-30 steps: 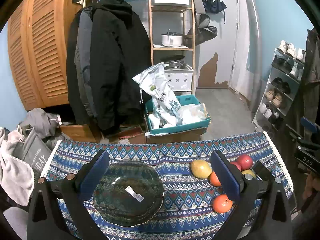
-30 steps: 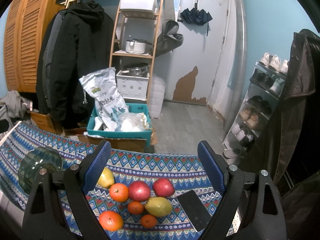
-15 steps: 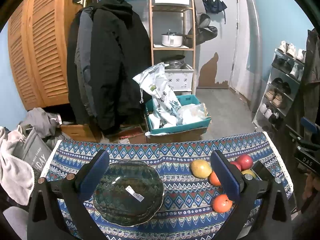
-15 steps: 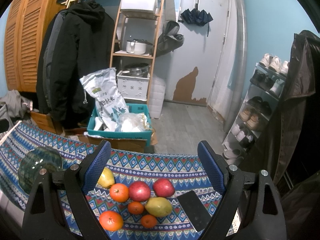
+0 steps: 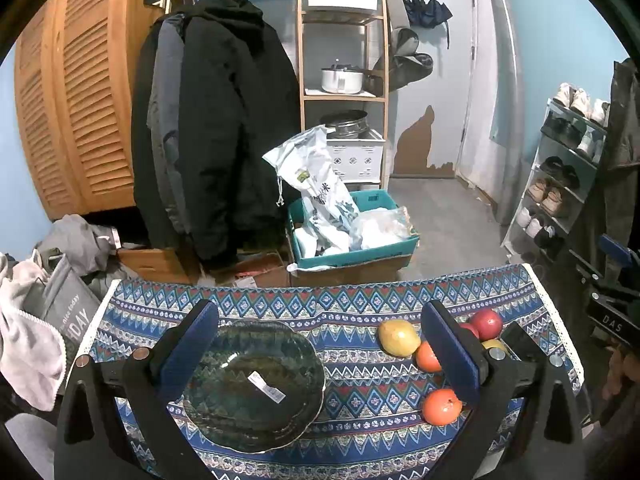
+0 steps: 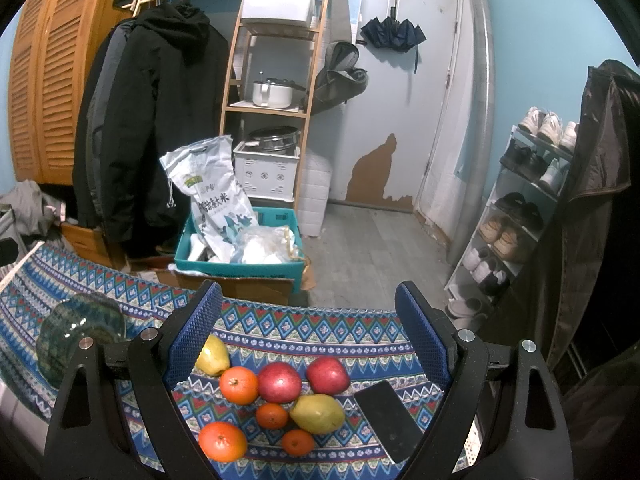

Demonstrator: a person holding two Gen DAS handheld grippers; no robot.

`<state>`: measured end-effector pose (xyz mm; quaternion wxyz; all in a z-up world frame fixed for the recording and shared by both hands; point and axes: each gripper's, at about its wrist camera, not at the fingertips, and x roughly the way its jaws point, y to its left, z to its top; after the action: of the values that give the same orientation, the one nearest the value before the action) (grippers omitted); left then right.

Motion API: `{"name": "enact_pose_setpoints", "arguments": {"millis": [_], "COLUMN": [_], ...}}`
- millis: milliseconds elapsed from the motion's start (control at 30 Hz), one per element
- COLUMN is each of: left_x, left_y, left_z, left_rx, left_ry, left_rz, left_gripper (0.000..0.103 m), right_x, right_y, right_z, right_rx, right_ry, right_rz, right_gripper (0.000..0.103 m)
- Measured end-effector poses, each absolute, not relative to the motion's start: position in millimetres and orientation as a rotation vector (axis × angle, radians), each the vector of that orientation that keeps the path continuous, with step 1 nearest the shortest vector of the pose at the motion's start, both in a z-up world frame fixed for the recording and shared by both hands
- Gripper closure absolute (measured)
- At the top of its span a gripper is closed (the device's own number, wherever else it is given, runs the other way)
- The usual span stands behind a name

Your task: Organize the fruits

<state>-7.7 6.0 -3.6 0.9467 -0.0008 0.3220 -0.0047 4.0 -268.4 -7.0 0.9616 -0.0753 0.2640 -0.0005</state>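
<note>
Table under a blue patterned cloth point(image 6: 304, 330), bearing a dark glass bowl point(image 5: 256, 386), two pears, two red apples, four oranges, and a black phone point(image 6: 388, 420)

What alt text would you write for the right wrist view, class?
An open right hand-held gripper hovers over loose fruit on a patterned tablecloth: two red apples, two pears, four oranges. A black phone lies beside them, a green glass bowl far left.

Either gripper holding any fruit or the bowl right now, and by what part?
Nothing is held. The left gripper is open above the bowl; the right gripper is open over the fruit pile.
</note>
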Motion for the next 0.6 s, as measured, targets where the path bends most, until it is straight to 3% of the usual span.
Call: {"name": "enact_pose_setpoints", "arguments": {"millis": [600], "left_x": [-5.7], "left_y": [4.0], "left_z": [-4.4], "left_rx": [-0.005], "left_ry": [0.66], "left_rz": [-0.024], "left_gripper": [0.001], "right_x": [3.2], "right_y": [-270.2], "right_z": [-8.3], "right_rx": [-0.155], "right_ry": [0.536], "right_rz": [-0.003], "right_gripper": [0.016]}}
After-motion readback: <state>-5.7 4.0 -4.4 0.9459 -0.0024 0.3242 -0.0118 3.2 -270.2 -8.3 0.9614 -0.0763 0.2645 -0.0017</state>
